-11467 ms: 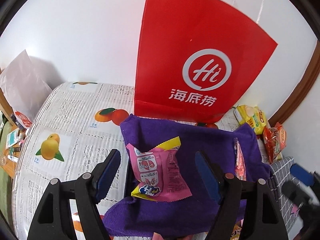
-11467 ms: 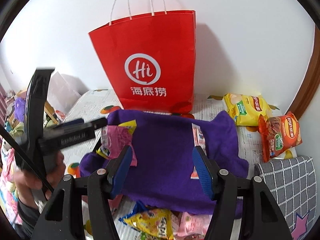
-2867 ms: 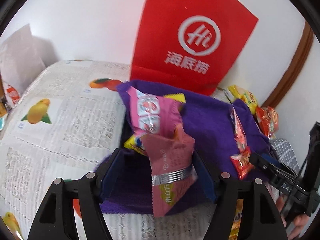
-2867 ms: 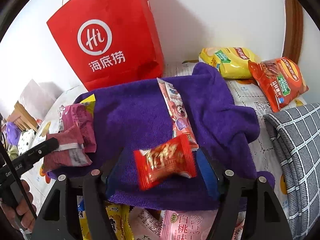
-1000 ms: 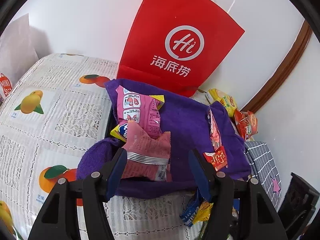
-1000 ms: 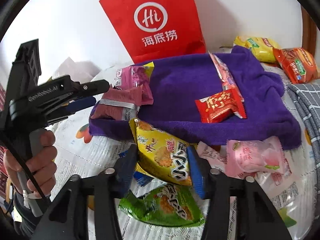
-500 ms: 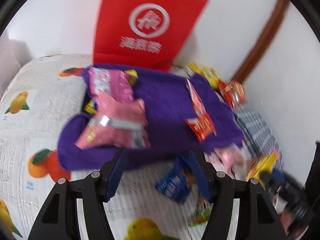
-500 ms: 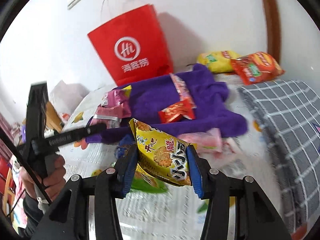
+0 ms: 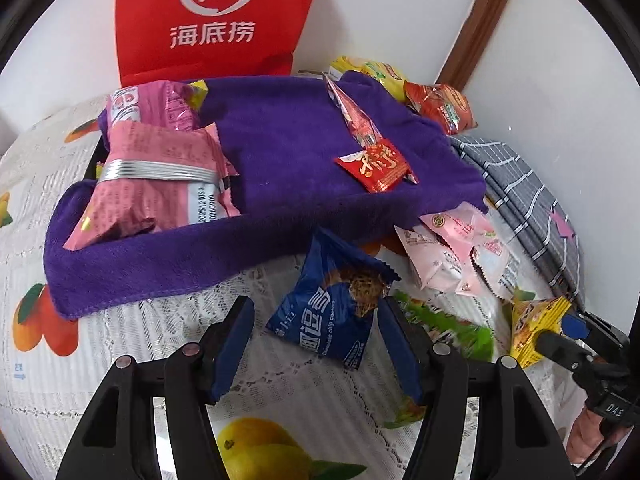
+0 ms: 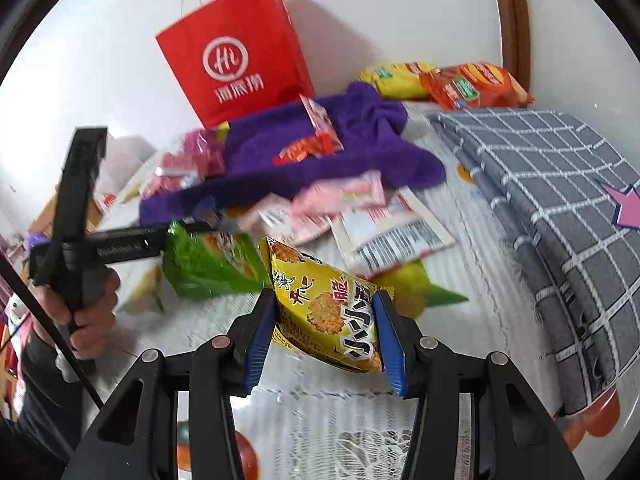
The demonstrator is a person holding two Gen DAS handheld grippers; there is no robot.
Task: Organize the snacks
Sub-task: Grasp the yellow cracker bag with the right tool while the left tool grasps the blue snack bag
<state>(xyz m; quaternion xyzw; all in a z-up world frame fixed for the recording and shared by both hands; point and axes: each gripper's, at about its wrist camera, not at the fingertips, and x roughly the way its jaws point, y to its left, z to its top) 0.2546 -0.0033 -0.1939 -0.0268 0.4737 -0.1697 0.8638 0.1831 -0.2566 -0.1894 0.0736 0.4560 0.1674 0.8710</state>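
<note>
L claw (image 9: 316, 344) stood open, empty, w/ blue cookie pack (image 9: 334, 300) on the table between its jaws, just below purple towel (image 9: 280, 152). R claw (image 10: 326, 336) gripped yellow cracker bag (image 10: 326, 312). Best: lower L squarely, pinch pack mid-body, not its crimped edge.

Red paper bag (image 9: 212, 20) with white "Hi" logo above "海底捞". In front of it, a blue packet (image 9: 332, 308) reads "Chocolate chip", and a pink packet (image 9: 160, 184) shows "20251210"
</note>
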